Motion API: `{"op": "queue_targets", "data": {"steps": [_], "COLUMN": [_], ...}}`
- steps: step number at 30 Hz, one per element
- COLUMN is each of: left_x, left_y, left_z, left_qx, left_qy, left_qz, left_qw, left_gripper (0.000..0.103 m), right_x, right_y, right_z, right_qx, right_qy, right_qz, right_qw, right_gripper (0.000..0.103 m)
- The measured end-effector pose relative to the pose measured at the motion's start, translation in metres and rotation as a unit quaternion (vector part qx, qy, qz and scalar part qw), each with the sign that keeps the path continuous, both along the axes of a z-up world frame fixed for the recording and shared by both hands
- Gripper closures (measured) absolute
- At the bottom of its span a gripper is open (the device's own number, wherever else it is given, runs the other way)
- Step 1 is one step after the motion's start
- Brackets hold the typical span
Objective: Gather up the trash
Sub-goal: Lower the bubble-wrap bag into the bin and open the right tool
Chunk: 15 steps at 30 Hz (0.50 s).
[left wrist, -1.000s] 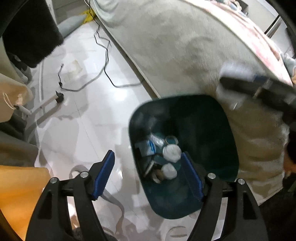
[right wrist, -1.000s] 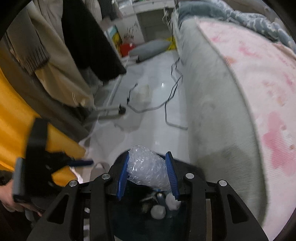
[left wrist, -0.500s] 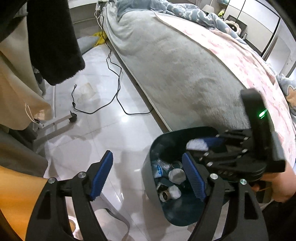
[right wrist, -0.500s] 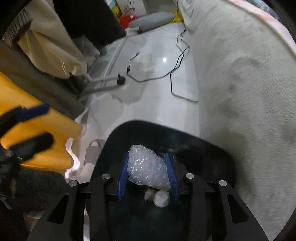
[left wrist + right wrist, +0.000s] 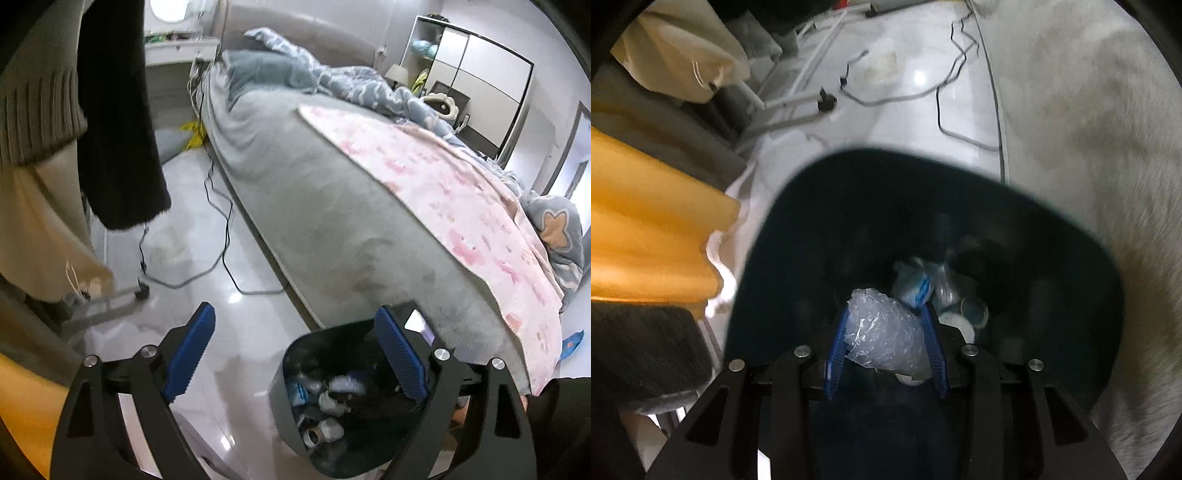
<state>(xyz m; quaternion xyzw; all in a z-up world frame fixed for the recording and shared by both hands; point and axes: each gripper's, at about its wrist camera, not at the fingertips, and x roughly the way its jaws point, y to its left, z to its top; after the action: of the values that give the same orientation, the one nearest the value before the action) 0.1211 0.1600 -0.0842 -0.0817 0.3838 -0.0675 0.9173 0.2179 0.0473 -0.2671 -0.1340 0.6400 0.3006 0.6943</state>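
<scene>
The left wrist camera is looking obliquely down over the floor (image 5: pixel 192 258) and bed (image 5: pixel 332 206), while the right is pointing steeply into the trash bin (image 5: pixel 820 229) from close above, both sharing bin, cables and floor.

bin mouth (image 5: pixel 960 177) open (bed (image 5: pixel 1089 110) beside)

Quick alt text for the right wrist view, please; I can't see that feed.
The right tongs grip a crumpled clear plastic wad above the open dark bin, which already holds pale scraps. The bin stands on a glossy white floor beside a grey bed.
</scene>
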Motion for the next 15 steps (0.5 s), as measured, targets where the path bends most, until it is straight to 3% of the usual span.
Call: {"op": "queue_targets", "data": {"steps": [5,8,15], "left_x": [0.002,0.000,0.001], "left_y": [0.000,-0.004,-0.006], "left_z": [0.012,0.022,0.047], "left_qx": [-0.018,-0.003,-0.014], "left_qy": [-0.015,-0.031,-0.049], "left_qz": [-0.002,0.015,0.013], "left_qw": [0.9997,0.9994,0.9986], "left_gripper": [0.011,0.008,0.004], "right_x": [-0.011,-0.017,-0.033], "right_y": [-0.002,-0.003,-0.008], "right_z": [-0.022,-0.024,-0.017], "right_qx": [-0.034,-0.050,-0.071], "right_qy": [0.027,0.027,0.017], "right_qz": [0.015,0.026,0.050], "right_qw": [0.999,0.998,0.996], "right_gripper": [0.062,0.061,0.043]}}
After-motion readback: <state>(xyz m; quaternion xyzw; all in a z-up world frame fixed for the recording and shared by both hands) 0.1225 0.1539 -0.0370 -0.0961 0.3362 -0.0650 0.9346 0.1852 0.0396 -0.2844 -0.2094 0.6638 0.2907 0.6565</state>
